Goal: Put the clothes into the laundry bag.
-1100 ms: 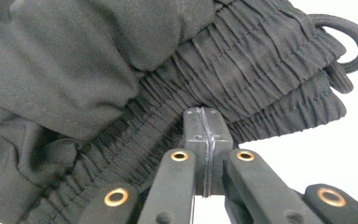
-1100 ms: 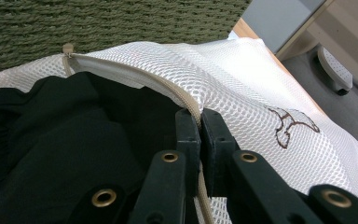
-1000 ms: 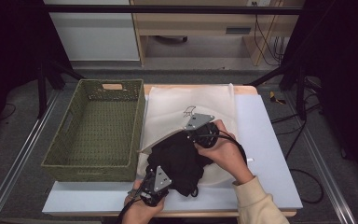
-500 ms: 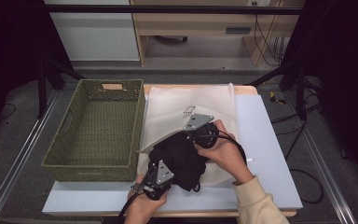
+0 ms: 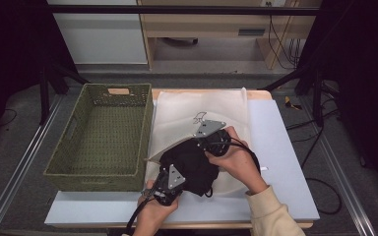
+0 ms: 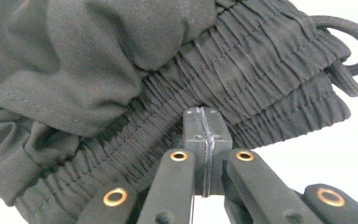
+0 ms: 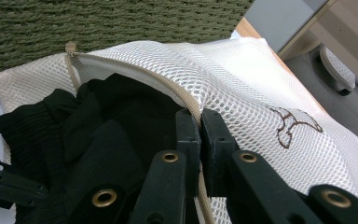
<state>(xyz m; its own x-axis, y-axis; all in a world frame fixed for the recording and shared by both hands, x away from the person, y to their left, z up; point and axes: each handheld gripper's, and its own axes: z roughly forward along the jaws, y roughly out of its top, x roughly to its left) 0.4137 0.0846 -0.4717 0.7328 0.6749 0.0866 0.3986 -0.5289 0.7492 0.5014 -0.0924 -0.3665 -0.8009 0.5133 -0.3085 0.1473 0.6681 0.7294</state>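
A white mesh laundry bag lies on the table with its zippered mouth toward the person. A bunched black garment sits half inside that mouth. My right gripper is shut on the bag's zipper edge and holds the upper lip raised over the garment. From the near side, my left gripper is shut, its tips butting against the garment's gathered elastic waistband with no cloth visible between the jaws. A black drawstring loop hangs at the waistband's end.
A green woven basket stands just left of the bag, and its wall is close behind the bag's mouth. The table's front edge is right behind my left hand. Bare pale tabletop lies to the right of the bag.
My left gripper has edged forward toward the bag's mouth, bunching the black garment further in. The right gripper has stayed where it was, still holding the zipper edge.
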